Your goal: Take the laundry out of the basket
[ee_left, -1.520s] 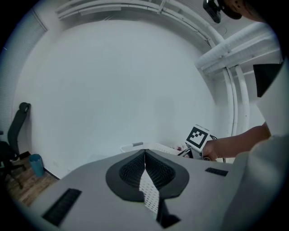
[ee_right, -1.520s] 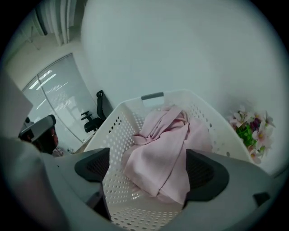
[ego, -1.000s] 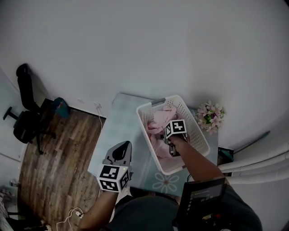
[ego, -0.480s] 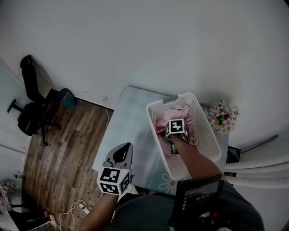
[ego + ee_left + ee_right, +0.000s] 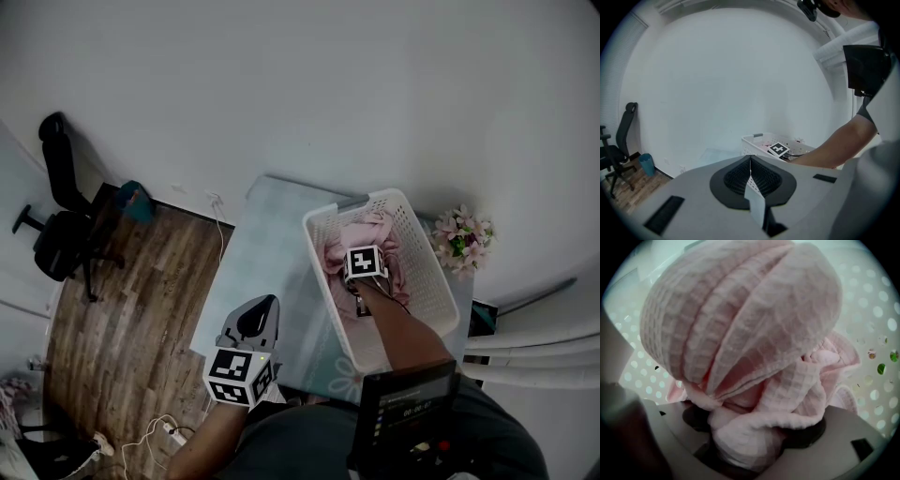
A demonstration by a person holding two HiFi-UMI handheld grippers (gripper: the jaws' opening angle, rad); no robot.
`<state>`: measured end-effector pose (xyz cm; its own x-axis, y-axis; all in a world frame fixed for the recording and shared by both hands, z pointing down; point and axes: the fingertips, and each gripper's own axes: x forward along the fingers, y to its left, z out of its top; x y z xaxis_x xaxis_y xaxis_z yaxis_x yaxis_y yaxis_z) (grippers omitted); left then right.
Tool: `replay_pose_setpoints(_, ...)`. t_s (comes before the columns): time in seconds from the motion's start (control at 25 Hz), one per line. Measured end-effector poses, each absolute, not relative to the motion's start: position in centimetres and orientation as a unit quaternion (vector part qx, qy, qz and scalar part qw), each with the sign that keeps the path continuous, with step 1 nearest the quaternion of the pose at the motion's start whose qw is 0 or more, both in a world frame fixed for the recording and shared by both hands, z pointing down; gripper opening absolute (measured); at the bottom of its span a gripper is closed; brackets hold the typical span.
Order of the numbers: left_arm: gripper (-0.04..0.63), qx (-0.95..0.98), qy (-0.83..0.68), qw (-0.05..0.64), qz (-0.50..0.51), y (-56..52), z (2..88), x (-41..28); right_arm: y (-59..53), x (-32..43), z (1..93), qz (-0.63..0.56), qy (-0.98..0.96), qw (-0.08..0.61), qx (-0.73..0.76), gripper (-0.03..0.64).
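The pink laundry [image 5: 740, 329] lies bunched in the white basket [image 5: 427, 281], which stands on the pale table [image 5: 272, 253] beside a bunch of flowers [image 5: 461, 242]. The right gripper [image 5: 750, 427] reaches into the basket. Its jaws have just been closing and pinch a fold of the cloth. The left gripper [image 5: 751, 159] is clenched and empty, by the table's left edge.

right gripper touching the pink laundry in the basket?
Touching. In the right gripper view, the pink laundry is bunched between the jaws of the right gripper, which have just been closing, and the cloth presses on both pads.
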<state>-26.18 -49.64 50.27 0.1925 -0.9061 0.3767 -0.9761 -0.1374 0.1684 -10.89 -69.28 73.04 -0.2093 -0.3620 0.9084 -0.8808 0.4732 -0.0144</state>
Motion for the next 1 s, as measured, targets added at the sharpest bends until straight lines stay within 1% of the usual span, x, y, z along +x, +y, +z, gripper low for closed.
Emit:
replay_pose_setpoints(0.04,0.011,0.747,-0.630,0.189,0.092,-49.5,50.2,-26.2,-69.3,-10.9,72.9,0.277,-0.727,0.458,0.430,0.428)
replay_pose_setpoints(0.2,0.011,0.741,-0.640,0.183,0.088,-48.4,49.7,-26.4,-69.2,-11.0,72.6,0.273,-0.744,0.451,0.412,0.344)
replay_pose_setpoints(0.36,0.011,0.734,-0.649,0.182,0.083,-47.2,49.0,-27.2,-69.0,-11.2,71.9,0.314,-0.759,0.415,0.392,0.296)
replay_pose_setpoints(0.52,0.011,0.731,-0.659,0.164,0.077,-46.5,47.8,-27.6,-68.6,-12.2,70.5,0.355,-0.768,0.365,0.389,0.284)
replay_pose_setpoints(0.68,0.011,0.725,-0.668,0.157,0.063,-46.1,46.6,-27.8,-68.5,-12.4,68.0,0.371,-0.785,0.324,0.376,0.279)
replay_pose_setpoints(0.84,0.011,0.721,-0.675,0.150,0.049,-45.9,45.7,-27.7,-68.1,-13.0,64.4,0.358,-0.817,0.276,0.358,0.275)
replay_pose_setpoints(1.0,0.011,0.720,-0.677,0.146,0.042,-45.6,44.7,-26.8,-67.5,-13.1,60.1,0.319,-0.852,0.233,0.342,0.275)
